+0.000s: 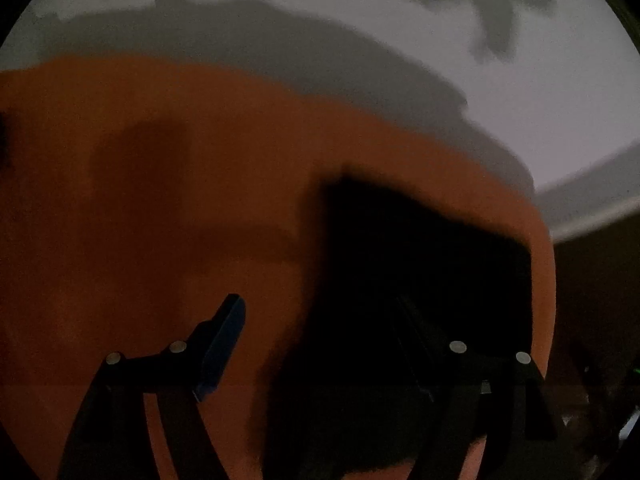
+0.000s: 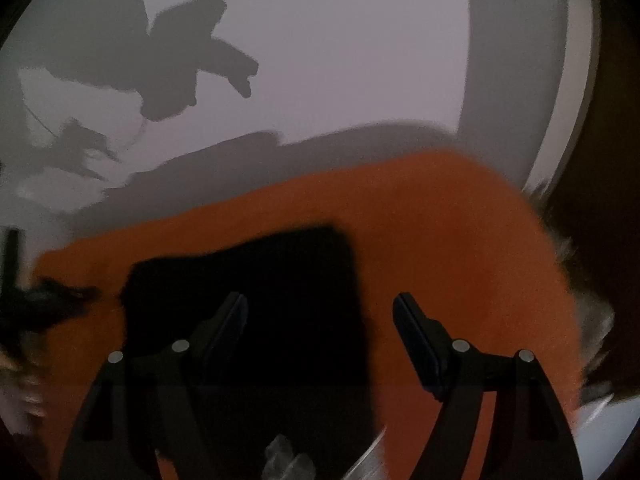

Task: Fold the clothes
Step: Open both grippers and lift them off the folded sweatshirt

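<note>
Jaws of both grippers gape above the orange cloth (image 2: pixel 440 220).

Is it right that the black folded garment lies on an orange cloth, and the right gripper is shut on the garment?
Not quite. The black folded garment does lie on the orange cloth, but the right gripper is not shut on it. The right wrist view shows its fingers standing wide apart above the garment, with nothing pinched between them.

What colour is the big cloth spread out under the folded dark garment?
Orange. The cloth shows best in the right wrist view, with the black garment lying on it.
</note>
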The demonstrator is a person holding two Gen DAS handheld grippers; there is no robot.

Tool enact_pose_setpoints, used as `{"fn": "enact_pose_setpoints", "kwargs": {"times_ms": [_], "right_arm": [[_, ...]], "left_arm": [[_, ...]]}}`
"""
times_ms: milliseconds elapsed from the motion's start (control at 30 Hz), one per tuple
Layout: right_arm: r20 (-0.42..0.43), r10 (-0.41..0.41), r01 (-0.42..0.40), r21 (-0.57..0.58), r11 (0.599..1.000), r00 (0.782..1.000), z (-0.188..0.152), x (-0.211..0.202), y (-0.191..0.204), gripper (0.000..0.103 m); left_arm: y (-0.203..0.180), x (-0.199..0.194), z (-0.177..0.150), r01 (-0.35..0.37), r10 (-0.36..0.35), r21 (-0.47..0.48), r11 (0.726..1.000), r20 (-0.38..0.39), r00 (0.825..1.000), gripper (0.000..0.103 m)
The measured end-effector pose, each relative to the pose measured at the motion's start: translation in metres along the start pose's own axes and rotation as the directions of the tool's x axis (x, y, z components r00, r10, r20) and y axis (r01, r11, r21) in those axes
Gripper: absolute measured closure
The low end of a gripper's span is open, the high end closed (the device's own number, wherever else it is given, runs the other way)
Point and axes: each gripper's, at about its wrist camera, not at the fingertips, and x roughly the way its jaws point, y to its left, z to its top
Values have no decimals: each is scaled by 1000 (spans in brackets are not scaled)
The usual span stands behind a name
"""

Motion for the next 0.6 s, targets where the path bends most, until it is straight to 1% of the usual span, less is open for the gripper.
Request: {"fn": "enact_pose_setpoints", "kwargs": {"times_ms": [67,133,167,233,300,367,433,500,533,567,600], "right_arm": [[-5,14,-14,-16,1000,1000,-28,-6,12,28],[-11,16,-16,-42,999,1000,-55,-10,25,28],[-18,13,-14,-56,998,1000,-69,-10,32,28],[-42,-12,8,-89,996,999,-92,-7,46,28],[-56,-39,33,-108,994,998,-109,-6,53,28],[-58,-35,28,-114,993,998,-115,-14,50,28],[-48,-49,43,-134,990,998,-113,-10,54,28],[-41,-54,47,-153,987,998,-111,-7,62,28],[-42,-48,41,-162,986,998,-111,-5,66,28],[-46,-35,26,-184,983,998,-111,-3,70,28],[-52,-14,2,-219,976,999,-112,1,73,28]], "left_arm": [[5,10,-39,-3,5,41,999,-46,999,27],[8,21,-65,-2,7,78,997,-64,998,27],[11,26,-77,-16,23,101,995,-66,998,28],[18,25,-95,-65,70,130,989,-29,997,33],[27,15,-109,-63,64,112,992,0,998,35],[35,-1,-119,-37,37,72,997,0,999,36],[40,-15,-123,5,-5,34,999,-5,1000,37],[39,-20,-124,45,-45,36,998,-18,999,37],[37,-19,-125,52,-50,51,997,-26,998,37],[34,-16,-124,58,-56,65,996,-35,998,39],[30,-8,-121,62,-58,78,995,-50,997,60]]}}
